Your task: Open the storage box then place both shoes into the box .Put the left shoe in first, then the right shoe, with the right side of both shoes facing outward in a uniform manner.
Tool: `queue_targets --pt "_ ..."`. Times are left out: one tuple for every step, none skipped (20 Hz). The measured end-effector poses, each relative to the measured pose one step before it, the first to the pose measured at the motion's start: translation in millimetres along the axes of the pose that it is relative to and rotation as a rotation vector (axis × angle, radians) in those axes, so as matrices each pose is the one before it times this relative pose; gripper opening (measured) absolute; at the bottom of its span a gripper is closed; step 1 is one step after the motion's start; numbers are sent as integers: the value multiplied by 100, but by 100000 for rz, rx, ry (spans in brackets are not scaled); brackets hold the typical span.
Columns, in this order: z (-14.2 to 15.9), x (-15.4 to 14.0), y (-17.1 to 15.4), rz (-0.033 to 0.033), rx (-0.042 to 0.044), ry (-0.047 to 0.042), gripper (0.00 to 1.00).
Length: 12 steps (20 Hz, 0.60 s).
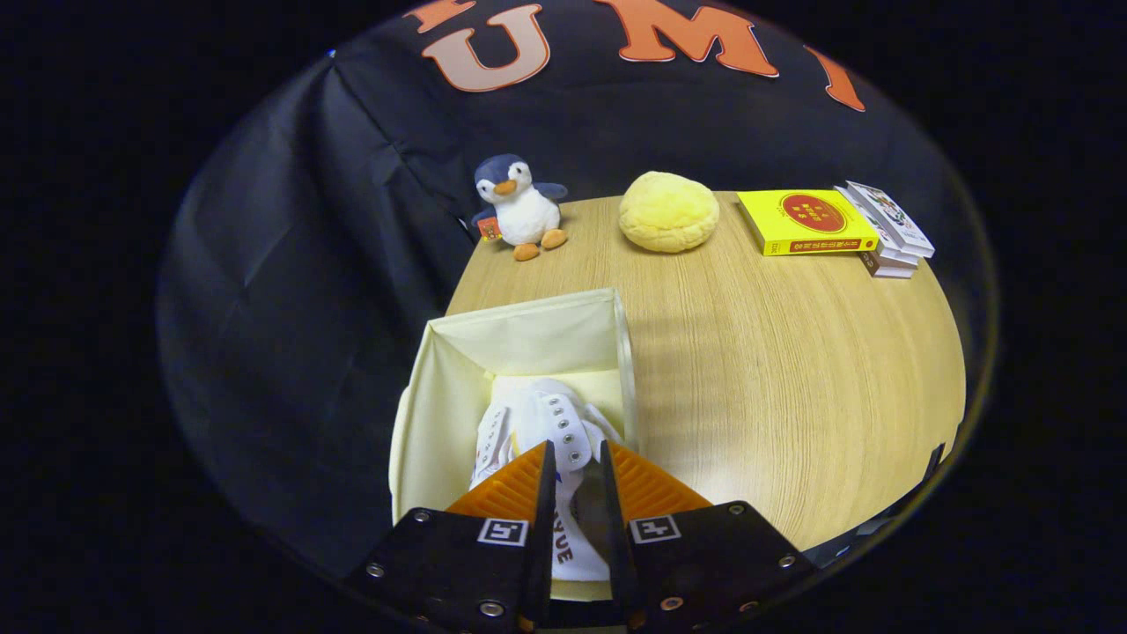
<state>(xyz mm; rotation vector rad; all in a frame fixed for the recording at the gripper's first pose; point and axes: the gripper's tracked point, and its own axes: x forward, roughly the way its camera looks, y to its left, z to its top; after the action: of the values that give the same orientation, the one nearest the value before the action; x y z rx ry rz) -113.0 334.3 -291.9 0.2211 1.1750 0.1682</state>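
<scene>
- gripper [577, 458] nearest, fingers drawn narrow, both pressing on the white lace-up shoe [550, 423] caught between them
- shoe's tongue and eyelet strip stick up between the fingertips; lettered white part of the shoe shows in the gap lower down
- shoe sits inside the cream fabric storage box [440, 396], open at the top, low against the near end; only one shoe clearly made out, can't tell if a second lies under it
- box stands at the near left part of the light wood-grain round table [792, 370], its far wall upright beyond the fingertips
- bare tabletop right of the box
- far side of the table: blue-and-white plush penguin [519, 207] at left, upright
- yellow round plush bun [669, 211] in the middle, apart from the penguin
- yellow book with red oval [806, 223] at right, lying flat, touching a small stack of books [889, 233]
- black cloth wall [290, 264] behind everything
</scene>
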Motion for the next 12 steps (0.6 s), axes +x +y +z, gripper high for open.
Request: queue_targets --pt "512 -643 -502 412 -313 -1607 29" --pt "518 -661 -707 -230 -525 -2089 32" --pt "698 -531 -707 -168 -732 -2356 33" --pt "513 -520 -613 -15 -449 -2092 37" --pt "658 -542 -725 89 -301 -2186 39" --pt "707 -632 -805 -180 -197 -2457 45" --pt "788 -540 -960 -444 -135 -2723 48" --pt "853 -565 -1067 -697 -144 -2800 53" --pt "847 -584 -1086 -559 -75 -2780 55" --pt "807 -437 -929 -505 32 -2906 59" --pt "919 -601 -1122 -620 248 -3075 60" --pt "993 -465 -1011 -648 8 -3358 64"
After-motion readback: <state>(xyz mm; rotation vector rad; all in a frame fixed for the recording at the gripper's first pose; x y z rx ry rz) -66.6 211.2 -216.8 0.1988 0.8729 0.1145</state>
